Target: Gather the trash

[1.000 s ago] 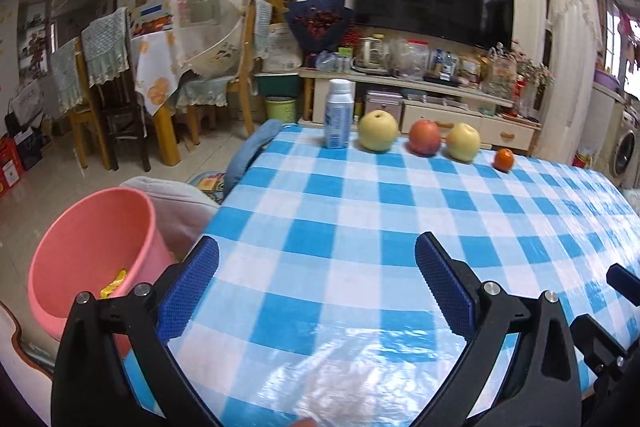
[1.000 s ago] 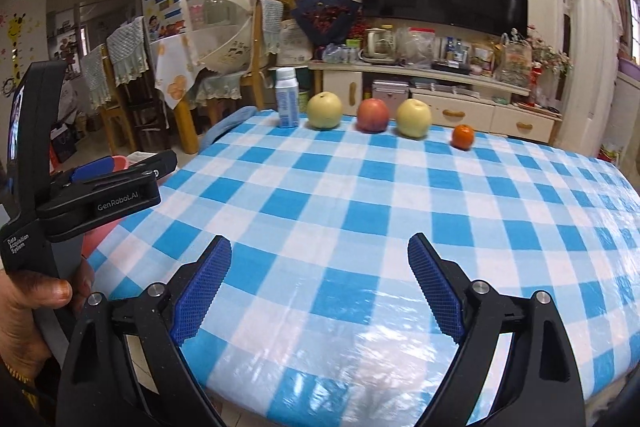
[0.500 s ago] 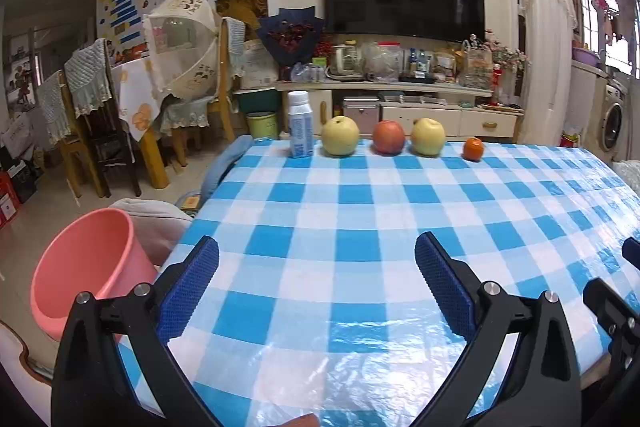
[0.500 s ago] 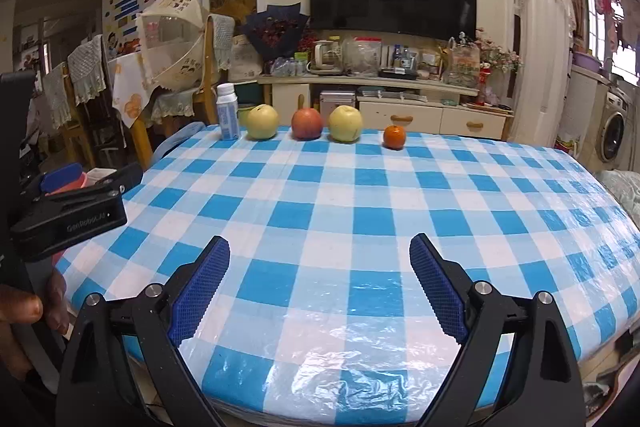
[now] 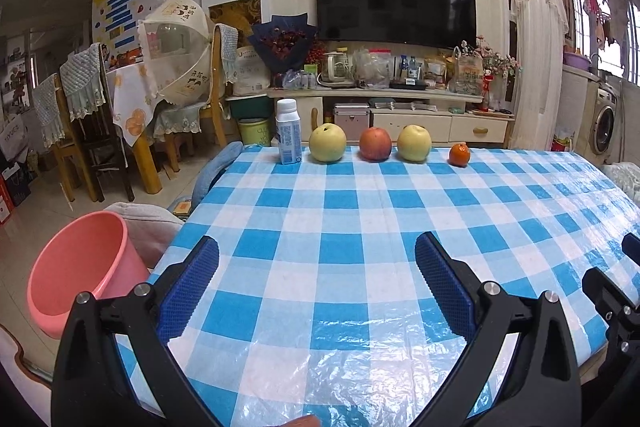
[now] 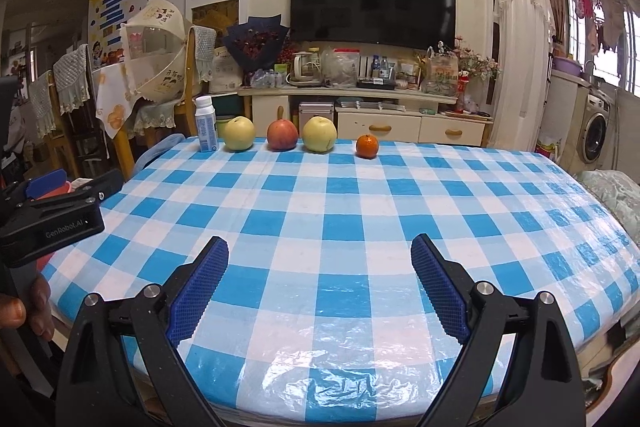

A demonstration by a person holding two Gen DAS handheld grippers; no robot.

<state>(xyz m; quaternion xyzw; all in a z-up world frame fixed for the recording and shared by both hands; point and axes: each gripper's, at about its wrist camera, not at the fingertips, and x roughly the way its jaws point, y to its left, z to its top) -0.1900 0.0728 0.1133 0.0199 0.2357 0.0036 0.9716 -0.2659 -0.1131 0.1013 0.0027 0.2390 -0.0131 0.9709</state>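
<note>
- Blue-and-white checked tablecloth (image 5: 340,203) fills the middle of both my views, with a dark television on the wall at upper centre.
- I see my left gripper (image 5: 316,267) at the bottom of the left wrist view, jaws spread wide, nothing between the blue pads (image 5: 188,287), only bare cloth under them.
- My right gripper (image 6: 320,267) sits the same way at the bottom of the right wrist view: jaws far apart, holding nothing and touching nothing I can make out.
- At the far edge of the table, upper centre of frame, a white bottle (image 5: 288,133) stands upright at the left end of a row.
- Right of it come a yellow-green pear (image 5: 327,143), a red apple (image 5: 375,144), a second pear (image 5: 414,143) and a small orange (image 5: 459,155), each apart from its neighbour.
- A pink bucket (image 5: 76,267) stands on the floor at lower left of the left wrist view, beside the table's near corner.
- At the left edge of the right wrist view I see the left gripper's black body and the hand (image 6: 24,311) holding it.
</note>
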